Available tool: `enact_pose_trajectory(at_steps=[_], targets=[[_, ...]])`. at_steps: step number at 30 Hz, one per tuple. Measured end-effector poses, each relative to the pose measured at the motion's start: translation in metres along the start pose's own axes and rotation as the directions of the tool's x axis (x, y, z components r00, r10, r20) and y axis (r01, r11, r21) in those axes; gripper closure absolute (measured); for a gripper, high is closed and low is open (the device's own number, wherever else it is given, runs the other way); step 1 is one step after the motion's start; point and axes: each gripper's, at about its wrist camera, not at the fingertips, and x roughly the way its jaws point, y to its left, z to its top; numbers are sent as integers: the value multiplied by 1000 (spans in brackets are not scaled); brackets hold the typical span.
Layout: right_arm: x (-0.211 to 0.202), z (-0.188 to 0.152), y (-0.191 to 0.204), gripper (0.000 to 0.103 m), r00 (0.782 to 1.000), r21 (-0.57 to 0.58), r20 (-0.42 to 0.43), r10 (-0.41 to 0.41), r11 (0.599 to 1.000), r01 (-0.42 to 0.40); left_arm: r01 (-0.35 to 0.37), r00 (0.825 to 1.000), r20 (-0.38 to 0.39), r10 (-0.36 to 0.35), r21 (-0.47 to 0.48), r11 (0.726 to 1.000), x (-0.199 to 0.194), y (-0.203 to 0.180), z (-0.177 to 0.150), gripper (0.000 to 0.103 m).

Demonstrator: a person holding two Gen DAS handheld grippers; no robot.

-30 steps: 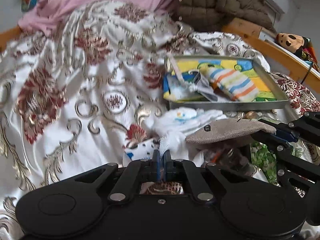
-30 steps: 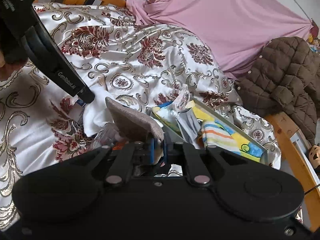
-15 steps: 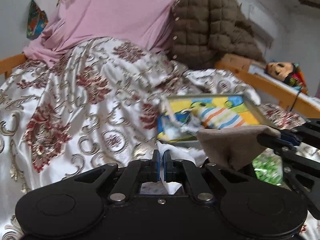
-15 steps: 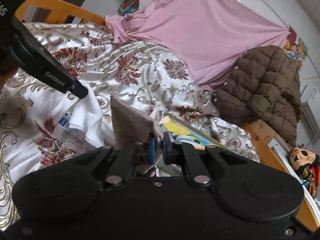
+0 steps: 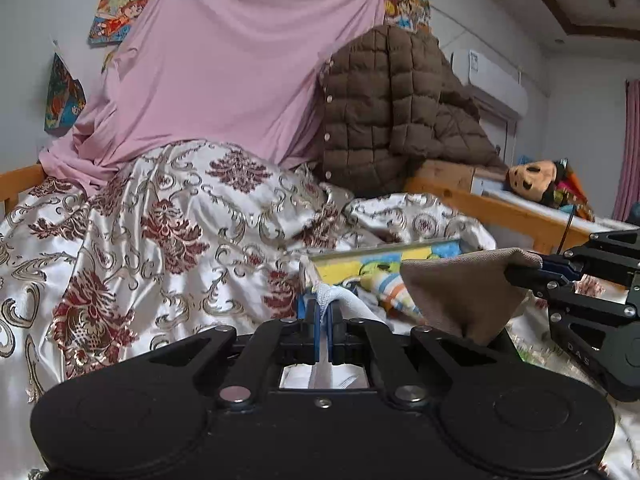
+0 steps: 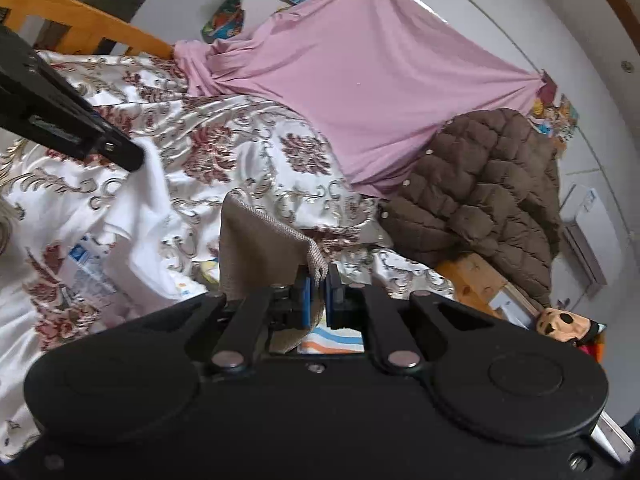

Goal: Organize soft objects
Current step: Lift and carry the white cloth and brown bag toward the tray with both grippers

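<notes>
**Ana:** Patterned satin bedspread (image 5: 168,216) fills most of the scene, with a pink sheet (image 5: 224,72) hung on the far wall and a brown quilted jacket (image 5: 392,120) heaped at the far right, next to the wooden bed rail (image 5: 500,210). Which step do you make this?

**Ben:** A carry, I'd say. Both tongs are clamped narrow on cloth. The left gripper (image 5: 322,312) pinches a white fabric piece (image 5: 340,296) between its blue pads, and the right gripper (image 6: 316,284) pinches the corner of a tan woven cloth (image 6: 260,244), which hangs down from that corner, clear of the bedspread.

**Ana:** In the right wrist view the white piece trails from the left gripper at the near left, down onto the bed.

**Ben:** Yes, so part of it is not lifted free. Where it ends I can't tell.

**Ana:** Containers?

**Ben:** 1 that I can see: a shallow grey tray (image 5: 360,254) lying on the bed, just beyond the 2 grippers. Its floor shows a bright yellow and blue cartoon print, and a striped soft item (image 5: 390,290) in orange, blue and white lies in it. The rest is hidden behind the tan cloth.

**Ana:** Next move?

**Ben:** Probably bring each cloth over the tray and let go there, or fold it first. The tan cloth must clear the tray's near rim, and the white piece needs its trailing end gathered.
</notes>
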Motion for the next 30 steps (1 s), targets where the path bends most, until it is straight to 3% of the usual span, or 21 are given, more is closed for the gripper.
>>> enact_pose_trajectory(at_steps=[9, 12, 16, 26, 30], targets=[[7, -5, -34, 101, 1000, 166, 26, -17, 986, 13, 24, 998, 63, -24, 1, 1000, 2, -18, 22, 101], [9, -10, -58, 101, 996, 325, 62, 61, 943, -77, 37, 996, 76, -39, 17, 999, 7, -30, 31, 101], [4, -16, -80, 101, 991, 437, 94, 99, 890, -130, 50, 993, 101, -55, 44, 998, 6, -43, 36, 101], [13, -41, -110, 101, 993, 591, 107, 40, 801, -96, 71, 993, 88, -75, 54, 996, 39, -71, 61, 101], [25, -58, -128, 101, 996, 673, 93, 5, 737, -67, 81, 992, 92, -87, 72, 994, 65, -94, 80, 101]])
